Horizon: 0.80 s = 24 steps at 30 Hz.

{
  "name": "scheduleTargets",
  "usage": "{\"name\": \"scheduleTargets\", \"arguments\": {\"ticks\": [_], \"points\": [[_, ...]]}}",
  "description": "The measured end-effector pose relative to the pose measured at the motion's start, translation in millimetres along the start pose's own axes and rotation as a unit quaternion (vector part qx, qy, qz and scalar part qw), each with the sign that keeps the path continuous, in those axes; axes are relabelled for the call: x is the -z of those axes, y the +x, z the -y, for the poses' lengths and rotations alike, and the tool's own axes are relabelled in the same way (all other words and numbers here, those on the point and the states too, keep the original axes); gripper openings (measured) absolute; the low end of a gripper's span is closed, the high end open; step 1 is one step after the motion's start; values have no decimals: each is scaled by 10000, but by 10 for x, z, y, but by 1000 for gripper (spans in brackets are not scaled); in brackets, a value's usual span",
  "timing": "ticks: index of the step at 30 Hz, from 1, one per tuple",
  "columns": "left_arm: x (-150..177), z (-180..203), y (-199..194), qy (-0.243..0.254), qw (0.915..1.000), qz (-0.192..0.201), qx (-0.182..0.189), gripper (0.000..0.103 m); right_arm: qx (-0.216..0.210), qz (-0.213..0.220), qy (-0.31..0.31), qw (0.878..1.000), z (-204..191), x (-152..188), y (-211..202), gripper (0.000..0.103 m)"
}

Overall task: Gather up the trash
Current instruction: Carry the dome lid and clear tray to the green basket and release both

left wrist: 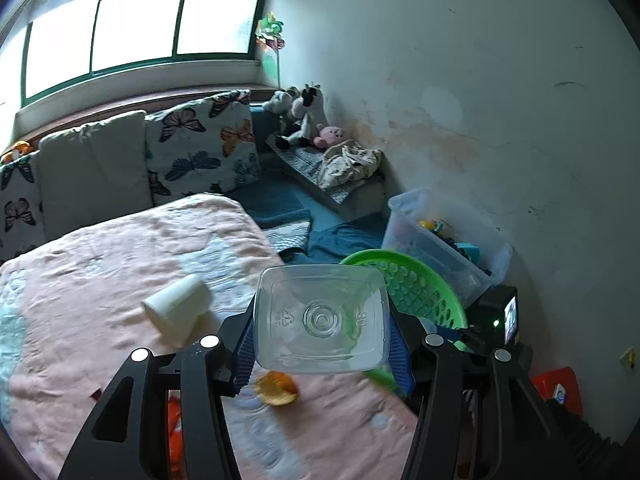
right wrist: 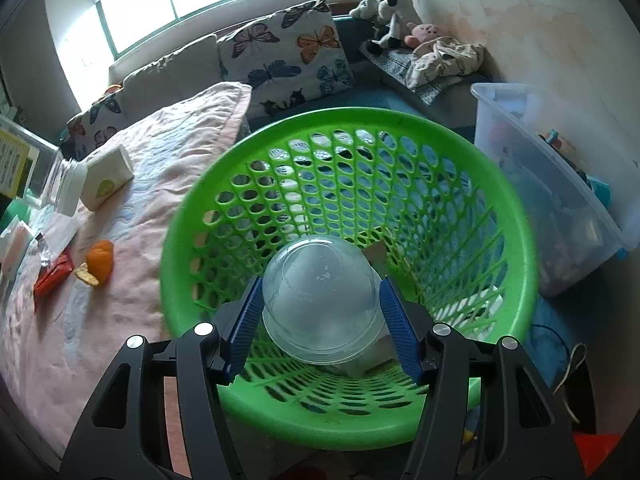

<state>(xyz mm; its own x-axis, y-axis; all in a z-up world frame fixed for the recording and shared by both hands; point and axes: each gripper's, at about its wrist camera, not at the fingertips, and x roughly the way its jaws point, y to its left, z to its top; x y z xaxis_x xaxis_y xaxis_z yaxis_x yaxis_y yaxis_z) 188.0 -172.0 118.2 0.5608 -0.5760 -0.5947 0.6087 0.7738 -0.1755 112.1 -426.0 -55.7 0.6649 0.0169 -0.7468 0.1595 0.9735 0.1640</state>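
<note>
My left gripper (left wrist: 322,334) is shut on a clear square plastic container (left wrist: 320,304), seen bottom-first above the pink blanket (left wrist: 100,280). On the blanket lie a white paper cup (left wrist: 178,310) on its side and an orange peel (left wrist: 278,388). My right gripper (right wrist: 320,283) is shut on a clear dome lid (right wrist: 320,300), held over the mouth of the green basket (right wrist: 348,118). In the left wrist view the green basket (left wrist: 424,284) stands beside the bed, behind the container. The right wrist view shows an orange peel (right wrist: 100,266), a red wrapper (right wrist: 52,278), a white carton (right wrist: 106,178) and a clear jar (right wrist: 66,188).
A clear storage bin (right wrist: 560,208) of toys stands against the wall, right of the basket. Butterfly pillows (right wrist: 288,52) line the bed's head under the window. Stuffed toys (right wrist: 390,8) and crumpled cloth sit on a low bench. A black device with a small screen (left wrist: 508,316) is beside the basket.
</note>
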Motion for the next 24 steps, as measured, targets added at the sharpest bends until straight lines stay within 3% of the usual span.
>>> {"name": "scheduleTargets", "arguments": {"ticks": [2,14,24], "points": [[-42,76,109,11,10000,-50,84,53,-7,14,33,10000,45,-1,-3,69],[-144,567,815,216,9984,-389,337,53,35,340,104,9994,267,71,-302,69],[46,874,1550,255,9945,-950,365,53,93,632,178,9978,415,228,-598,73]]}}
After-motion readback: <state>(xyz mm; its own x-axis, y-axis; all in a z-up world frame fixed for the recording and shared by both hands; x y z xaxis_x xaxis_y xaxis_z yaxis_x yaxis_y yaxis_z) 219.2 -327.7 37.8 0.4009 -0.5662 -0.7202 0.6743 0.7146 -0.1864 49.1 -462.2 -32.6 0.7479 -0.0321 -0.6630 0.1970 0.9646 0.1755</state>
